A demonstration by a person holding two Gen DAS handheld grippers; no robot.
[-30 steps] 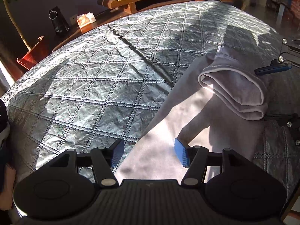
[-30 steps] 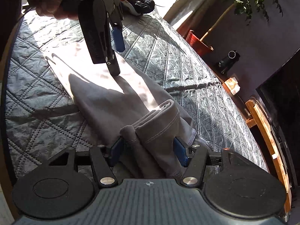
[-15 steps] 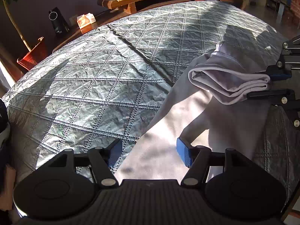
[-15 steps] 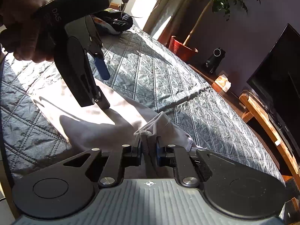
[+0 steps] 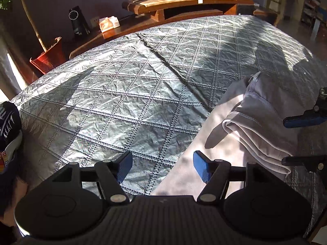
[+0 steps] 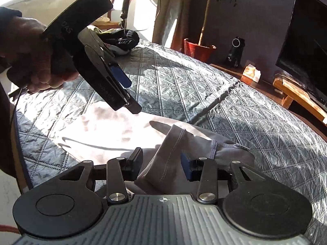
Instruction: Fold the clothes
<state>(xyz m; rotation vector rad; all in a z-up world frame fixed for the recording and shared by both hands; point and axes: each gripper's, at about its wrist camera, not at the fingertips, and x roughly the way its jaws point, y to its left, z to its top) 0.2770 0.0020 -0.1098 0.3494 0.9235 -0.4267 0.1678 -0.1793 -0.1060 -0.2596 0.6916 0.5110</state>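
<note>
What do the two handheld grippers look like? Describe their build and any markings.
Both match: the left gripper and the right gripper have black linkage arms with silver pivot screws, blue finger pads, two round black discs and a ribbed grey body. The left's curved black housing reads "DAS" in white. A dark sleeve covers that wrist.

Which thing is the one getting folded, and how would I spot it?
Look at the big grey quilted cover. On its near right side lies a pale lilac-grey garment, smooth with stitched hems, one end doubled over in a soft roll. Nothing else on the quilt is plain and pale.
</note>
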